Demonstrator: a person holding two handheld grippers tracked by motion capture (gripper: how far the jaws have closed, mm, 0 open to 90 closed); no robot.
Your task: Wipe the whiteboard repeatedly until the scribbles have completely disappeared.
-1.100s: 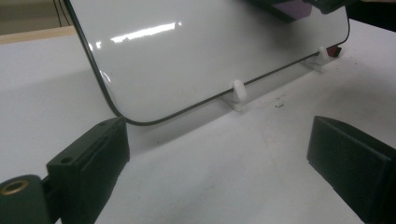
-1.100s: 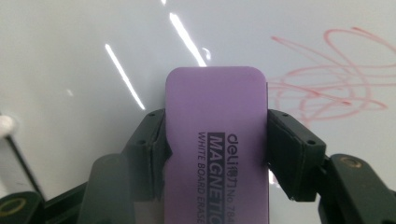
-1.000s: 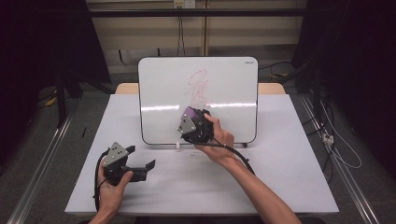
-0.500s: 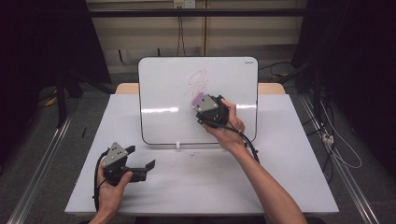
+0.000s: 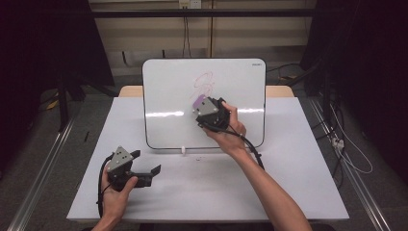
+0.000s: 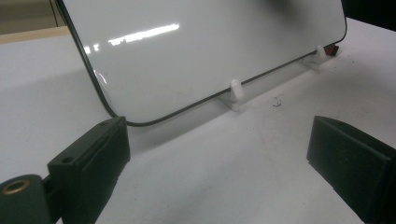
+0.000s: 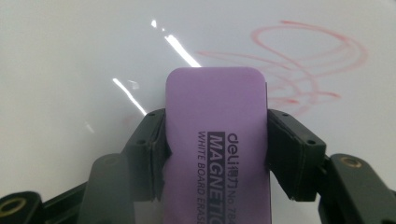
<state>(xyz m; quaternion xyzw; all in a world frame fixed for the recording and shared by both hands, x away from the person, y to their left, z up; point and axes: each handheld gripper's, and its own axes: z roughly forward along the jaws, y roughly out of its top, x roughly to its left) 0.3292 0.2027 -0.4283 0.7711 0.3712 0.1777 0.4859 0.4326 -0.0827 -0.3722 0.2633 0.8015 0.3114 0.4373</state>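
**Eraser against the whiteboard, pink scribble just above**

Eraser (image 7: pixel 217 140), purple, marked as a magnetic whiteboard eraser, sits between the jaws of my right gripper (image 5: pixel 208 107). From the left of the table:

Left side, near edge. My left hand (image 5: pixel 115 195) rests on the white table (image 5: pixel 298 183) and holds the left gripper (image 5: pixel 144 174). Its jaws stand wide apart with nothing between them; in the left gripper view they frame bare tabletop. They point toward the lower left corner of the whiteboard (image 5: pixel 168 91).

Centre. Whiteboard stands tilted back on small white clips (image 6: pixel 235 91) at its lower edge. A second clip shows farther along that edge in the left gripper view, with something small and dark red beside it; too small to tell what. A strip of glare runs across the board face.

Centre right. My right hand (image 5: pixel 230 132) holds the right gripper up at the board face. Both pads press on the eraser's long sides, clamped firmly. The eraser's free end points at the board surface; I cannot tell if it touches. Pink marker scribble (image 5: pixel 204 83), looping lines, lies just above and beside the eraser. In the right gripper view the loops sit up and to the right of the eraser's end.

Cable trails from the right gripper along my forearm.
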